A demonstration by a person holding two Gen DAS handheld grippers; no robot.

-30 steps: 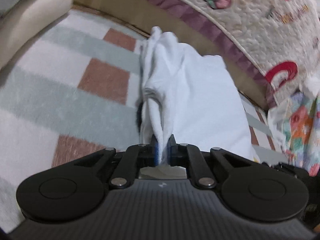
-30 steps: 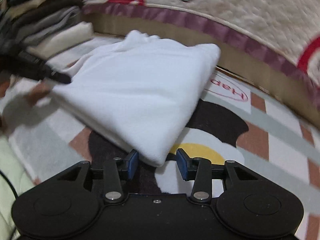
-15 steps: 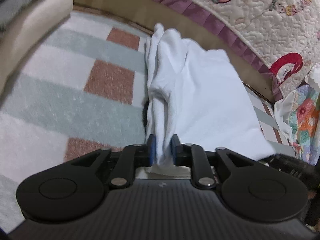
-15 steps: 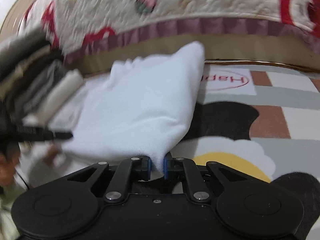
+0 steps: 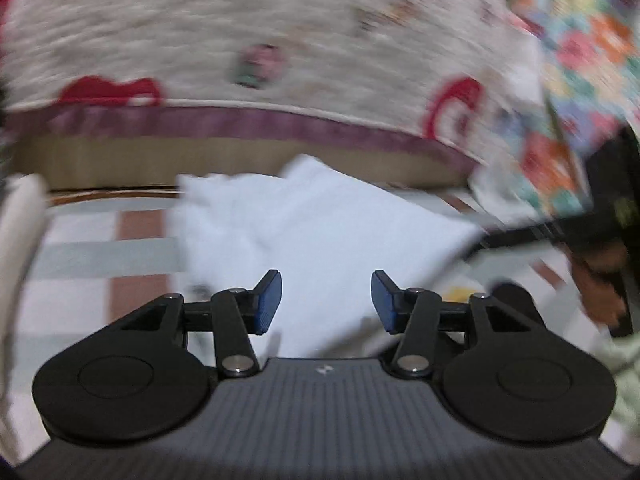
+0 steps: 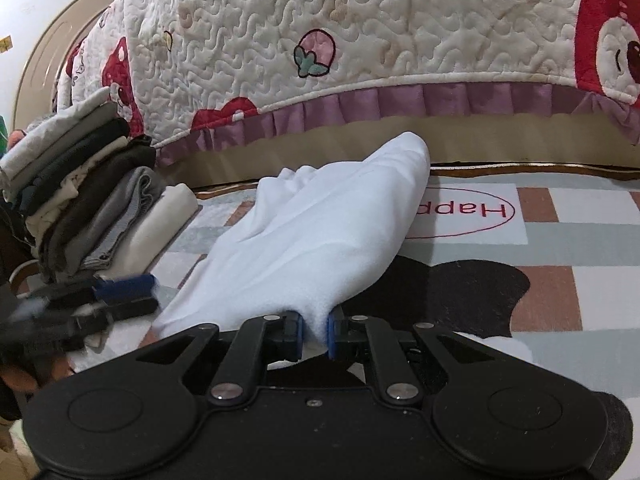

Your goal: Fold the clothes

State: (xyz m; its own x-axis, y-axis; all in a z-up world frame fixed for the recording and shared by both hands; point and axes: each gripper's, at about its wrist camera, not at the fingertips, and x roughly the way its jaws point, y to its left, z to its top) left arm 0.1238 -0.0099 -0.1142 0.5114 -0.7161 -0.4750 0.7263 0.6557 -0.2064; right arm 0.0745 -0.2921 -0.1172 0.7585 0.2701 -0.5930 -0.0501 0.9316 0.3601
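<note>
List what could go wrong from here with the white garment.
1. Only the right gripper pinches the white garment, by one corner; the folds could sag open.
2. The left gripper is opening with nothing between its fingers, so that side is unsupported.
3. The stack of folded clothes stands close; a swing could topple it.

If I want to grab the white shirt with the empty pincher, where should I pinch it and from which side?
Probably the loose near corner of the shirt, coming in low from the stack side. The right gripper already pinches the other near corner, so that edge sags on the rug. The left gripper is opening with nothing between its pads.
</note>
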